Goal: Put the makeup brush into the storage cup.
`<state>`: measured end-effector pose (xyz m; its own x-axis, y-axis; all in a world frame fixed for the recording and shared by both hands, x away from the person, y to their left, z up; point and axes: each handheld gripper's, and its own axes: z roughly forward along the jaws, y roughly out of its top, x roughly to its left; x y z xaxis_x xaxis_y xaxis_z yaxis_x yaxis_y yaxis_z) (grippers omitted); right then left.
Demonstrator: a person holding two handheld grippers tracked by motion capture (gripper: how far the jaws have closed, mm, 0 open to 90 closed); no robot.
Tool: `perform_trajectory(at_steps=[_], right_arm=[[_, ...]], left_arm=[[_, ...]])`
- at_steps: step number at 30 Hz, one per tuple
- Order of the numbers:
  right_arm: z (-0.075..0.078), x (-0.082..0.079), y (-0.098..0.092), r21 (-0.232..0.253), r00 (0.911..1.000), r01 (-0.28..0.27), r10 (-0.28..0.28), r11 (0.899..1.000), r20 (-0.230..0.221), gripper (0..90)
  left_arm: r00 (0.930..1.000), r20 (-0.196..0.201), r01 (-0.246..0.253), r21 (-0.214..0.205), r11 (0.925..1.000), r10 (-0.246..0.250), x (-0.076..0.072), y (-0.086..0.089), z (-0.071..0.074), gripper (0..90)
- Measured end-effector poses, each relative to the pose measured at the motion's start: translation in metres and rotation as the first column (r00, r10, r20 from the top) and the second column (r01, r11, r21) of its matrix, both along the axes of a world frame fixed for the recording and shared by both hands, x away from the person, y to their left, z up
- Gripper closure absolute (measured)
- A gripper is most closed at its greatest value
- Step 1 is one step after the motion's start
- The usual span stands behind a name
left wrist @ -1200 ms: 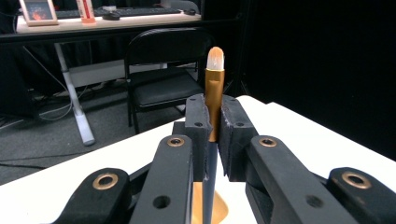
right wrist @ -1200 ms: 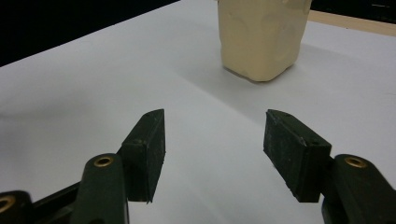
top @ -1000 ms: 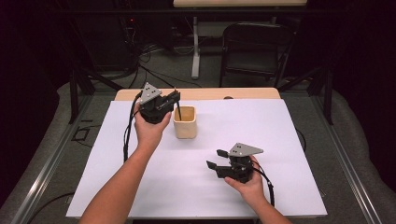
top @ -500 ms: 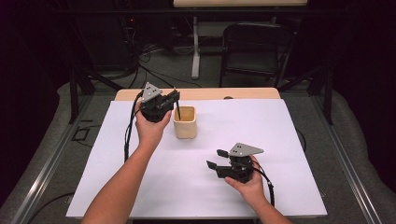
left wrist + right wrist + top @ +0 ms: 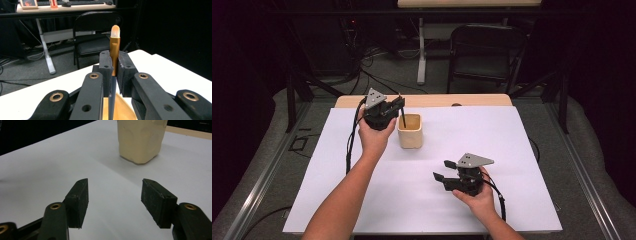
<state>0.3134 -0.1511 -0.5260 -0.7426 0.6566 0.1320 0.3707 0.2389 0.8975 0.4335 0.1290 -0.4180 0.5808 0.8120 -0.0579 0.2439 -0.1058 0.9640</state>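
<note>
Nothing has shifted over the last second: my left gripper (image 5: 113, 72) stays clamped on the brush (image 5: 114, 53), held upright over the beige cup (image 5: 410, 131), while my right gripper (image 5: 113, 200) rests wide and empty, so insertion looks paused.

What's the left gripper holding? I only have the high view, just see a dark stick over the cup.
Observer: A brush, gold ferrule, pale bristle tip up, clamped between the left gripper pads.
Operator: Handle end in the cup?
Observer: Its dark handle runs down toward the cup opening; the end itself is hidden.
Operator: Right gripper?
Observer: Right gripper open, jaws wide apart with nothing between, pointed at the cup's side from low over the table.
</note>
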Motion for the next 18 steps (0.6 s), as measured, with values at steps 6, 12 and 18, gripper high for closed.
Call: perform_trajectory(at_steps=[6,12,18], right_arm=[[-0.0005,0.0000,0.0006,0.001,1.0000,-0.003,0.003,1.000,-0.002,38.8],[-0.0004,-0.0001,0.0003,0.000,1.0000,-0.003,0.003,1.000,-0.002,38.8],[-0.0005,0.0000,0.0006,0.001,1.0000,-0.004,0.004,1.000,-0.002,38.8]], left_arm=[[1.0000,-0.004,-0.005,0.000,1.0000,0.005,0.0024,-0.0012,-0.0025,82.9],[1.0000,-0.003,-0.008,0.009,0.9999,0.008,0.0043,-0.0015,-0.0043,82.9],[0.9999,-0.003,-0.012,0.012,0.9998,0.013,0.0063,-0.0017,-0.0063,82.9]])
